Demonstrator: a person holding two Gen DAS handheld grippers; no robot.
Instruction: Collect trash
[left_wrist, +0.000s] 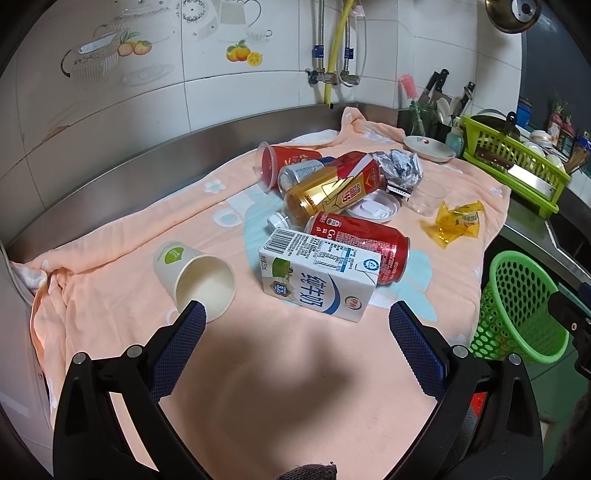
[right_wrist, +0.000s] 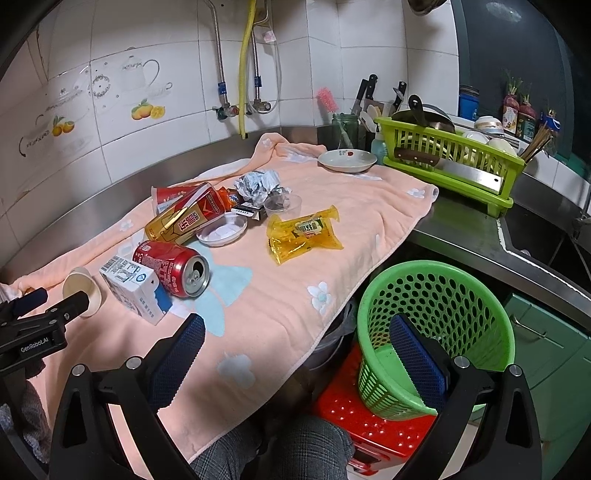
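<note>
A: Where's the trash?

B: Heaped mid-towel on the desk: milk carton (left_wrist: 319, 278) nearest me, red cola can (left_wrist: 360, 245) touching it at 1 o'clock, paper cup (left_wrist: 195, 278) tipped over at 10 o'clock. Green basket (right_wrist: 436, 332) sits off the desk edge on a red stool (right_wrist: 369, 424), I'd guess so pieces drop straight in.

A: Tools?

B: Left tool (left_wrist: 297, 321) spread wide, released, holding nothing; its left pad overlaps the cup rim, contact unclear. Right tool (right_wrist: 297, 332) also wide, empty, hovering over the desk edge and basket.
</note>
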